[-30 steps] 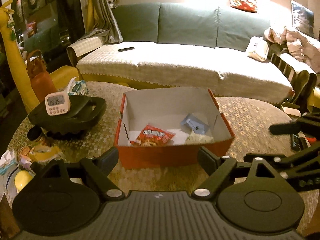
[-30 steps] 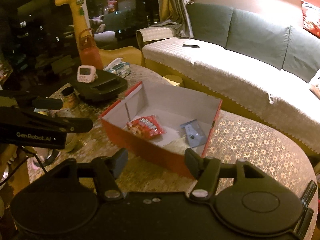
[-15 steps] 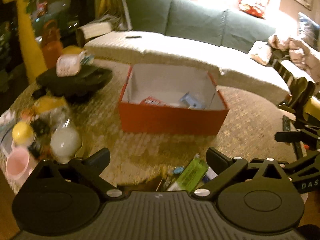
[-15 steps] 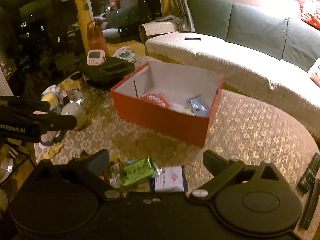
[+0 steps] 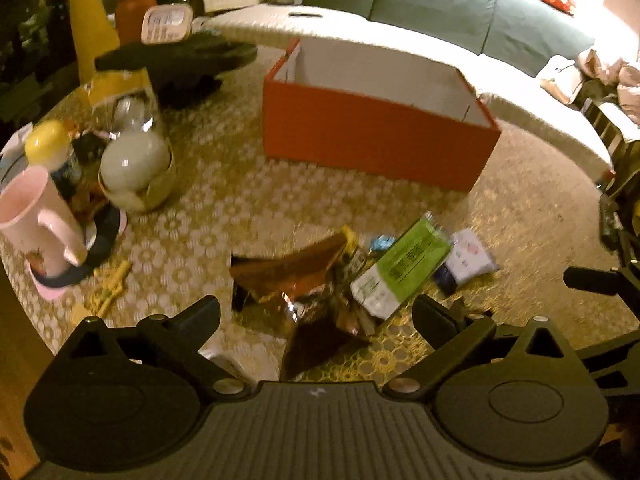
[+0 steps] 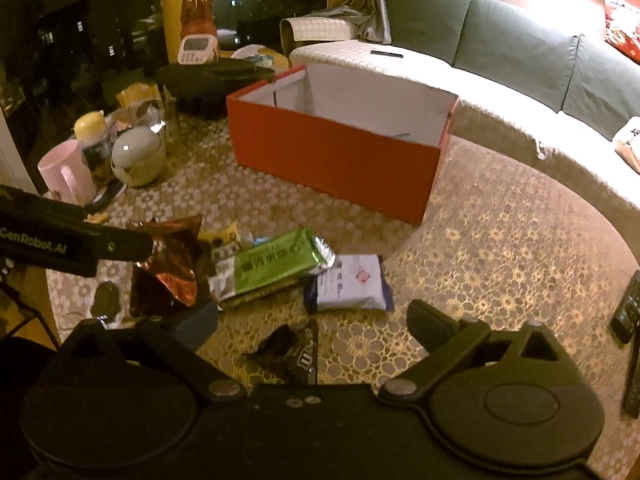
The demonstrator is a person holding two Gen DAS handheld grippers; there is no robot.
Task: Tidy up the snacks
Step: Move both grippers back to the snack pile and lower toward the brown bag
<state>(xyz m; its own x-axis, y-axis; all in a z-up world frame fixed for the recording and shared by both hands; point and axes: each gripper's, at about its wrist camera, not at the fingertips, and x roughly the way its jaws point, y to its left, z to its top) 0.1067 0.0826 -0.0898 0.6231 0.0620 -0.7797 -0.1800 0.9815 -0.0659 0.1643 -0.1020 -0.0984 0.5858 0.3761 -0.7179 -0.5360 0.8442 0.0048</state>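
Lamplight falls warm over a round table (image 6: pixel 500 240) dressed in a lace-patterned cloth, with a grey-green sofa (image 6: pixel 500 40) curving behind it. An orange cardboard box (image 6: pixel 340 160), stiff-walled and white inside, stands open near the middle. Just in front of it lies a loose heap of snacks: a green foil packet (image 6: pixel 272 270), long and flat, with a crinkled coppery bag (image 6: pixel 168 264) to one side of it and a small white-and-purple pouch (image 6: pixel 350 284) to the other. A dark little wrapper (image 6: pixel 288 354) sits nearest the right gripper (image 6: pixel 312 320), possibly a chocolate, though it is too dim to be sure. All of these should be light, slippery and easily crushed; the green packet looks firmest, so a pinch across its narrow width seems wiser than its crimped ends. The left gripper (image 5: pixel 316 312) hovers over the coppery bag. Both grippers have just been opening and now gape wide, nothing between their fingers, neither touching a packet
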